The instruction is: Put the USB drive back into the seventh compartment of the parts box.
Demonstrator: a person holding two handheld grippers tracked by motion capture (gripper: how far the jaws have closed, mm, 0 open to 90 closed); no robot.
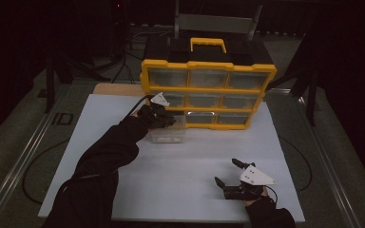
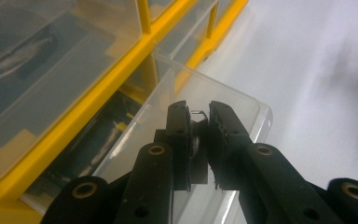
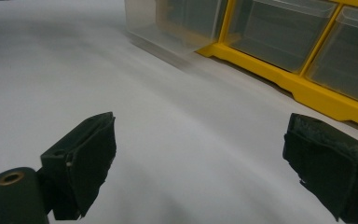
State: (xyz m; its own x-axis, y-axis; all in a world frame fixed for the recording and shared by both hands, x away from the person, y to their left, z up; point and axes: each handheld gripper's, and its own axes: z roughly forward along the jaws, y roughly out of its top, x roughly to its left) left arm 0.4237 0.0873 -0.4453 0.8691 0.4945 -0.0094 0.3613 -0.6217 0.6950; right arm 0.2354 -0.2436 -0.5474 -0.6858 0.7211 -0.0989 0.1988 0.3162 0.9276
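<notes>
Between the jaws of the left gripper sits a small dark metal piece, pinched tight, directly above the clear drawer pulled out of the yellow organizer. Ahead of the right gripper, whose jaws stand wide and hold nothing, lies the white tabletop.

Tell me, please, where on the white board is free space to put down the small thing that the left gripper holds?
Free: the wide patch of the white board between the pulled-out clear drawer and the right gripper, and the strip left of the sleeve. Crowded: the far edge along the yellow organizer, where the left gripper hovers over the drawer.
</notes>
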